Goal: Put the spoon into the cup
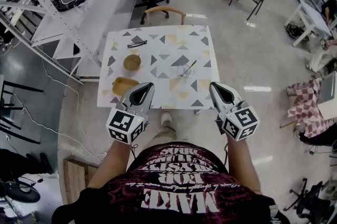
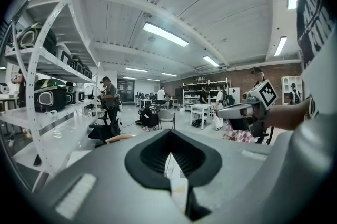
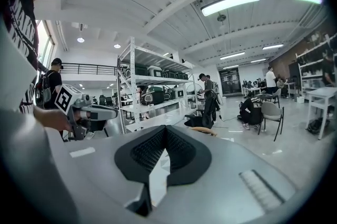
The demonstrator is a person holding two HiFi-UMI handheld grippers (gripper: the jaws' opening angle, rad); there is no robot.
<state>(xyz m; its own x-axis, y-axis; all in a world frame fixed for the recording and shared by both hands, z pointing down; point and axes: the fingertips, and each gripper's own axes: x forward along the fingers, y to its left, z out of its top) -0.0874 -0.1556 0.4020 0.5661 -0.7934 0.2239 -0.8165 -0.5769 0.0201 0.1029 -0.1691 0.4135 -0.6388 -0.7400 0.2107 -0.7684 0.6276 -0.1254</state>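
Left gripper (image 1: 145, 88) and right gripper (image 1: 216, 87): jaws closed together, holding nothing, over the worktop's (image 1: 168, 88) near edge. Spoon (image 1: 188, 67) lies outside the brown cup (image 1: 132, 62), well apart.

Shirt (image 1: 174, 186): "MAKE" in large print, upside down; remaining lines unreadable.

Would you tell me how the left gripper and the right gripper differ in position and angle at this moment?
The left gripper hangs over the near edge of the table, beside an orange dish; the right gripper hangs at the near right corner, nothing beside it. The left gripper slants rightward, the right gripper leftward. Both are shut, empty, and short of the spoon.
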